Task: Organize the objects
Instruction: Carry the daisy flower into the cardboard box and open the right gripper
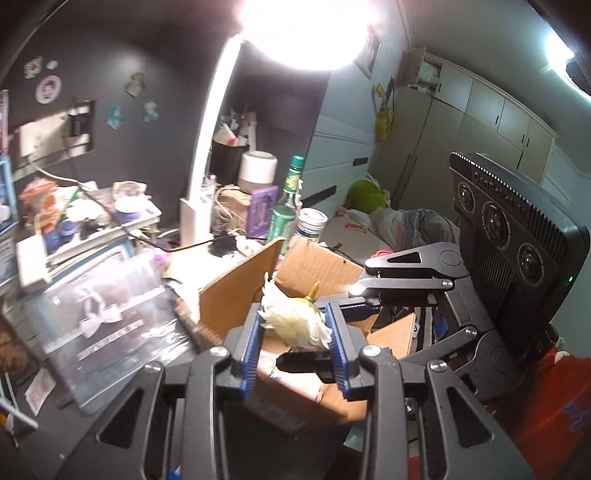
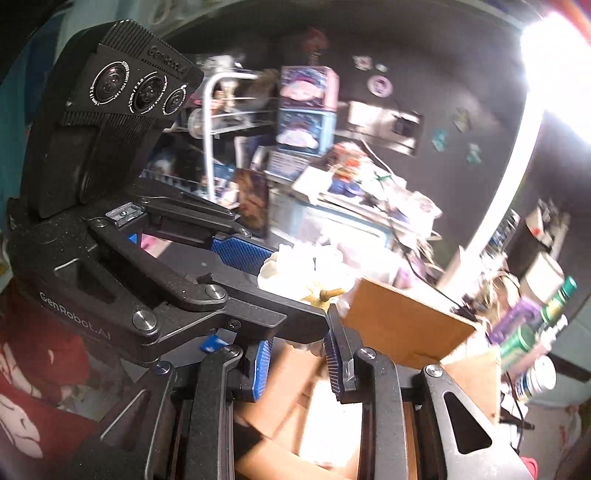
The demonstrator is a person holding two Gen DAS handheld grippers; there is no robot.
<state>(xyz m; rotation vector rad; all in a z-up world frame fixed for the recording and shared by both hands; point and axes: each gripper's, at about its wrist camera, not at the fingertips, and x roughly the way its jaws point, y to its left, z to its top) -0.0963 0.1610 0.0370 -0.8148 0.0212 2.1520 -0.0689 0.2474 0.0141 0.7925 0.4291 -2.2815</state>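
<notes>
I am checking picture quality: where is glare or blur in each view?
Left wrist view: the lamp burns out the top centre, and the clear plastic box at lower left is smeared. Right wrist view: glare fills the top right corner, the shelf clutter is blurred, and the cardboard box is overexposed inside.

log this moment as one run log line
left gripper: shut on white flower | right gripper: open, empty | flower over open cardboard box | not yet released
</notes>
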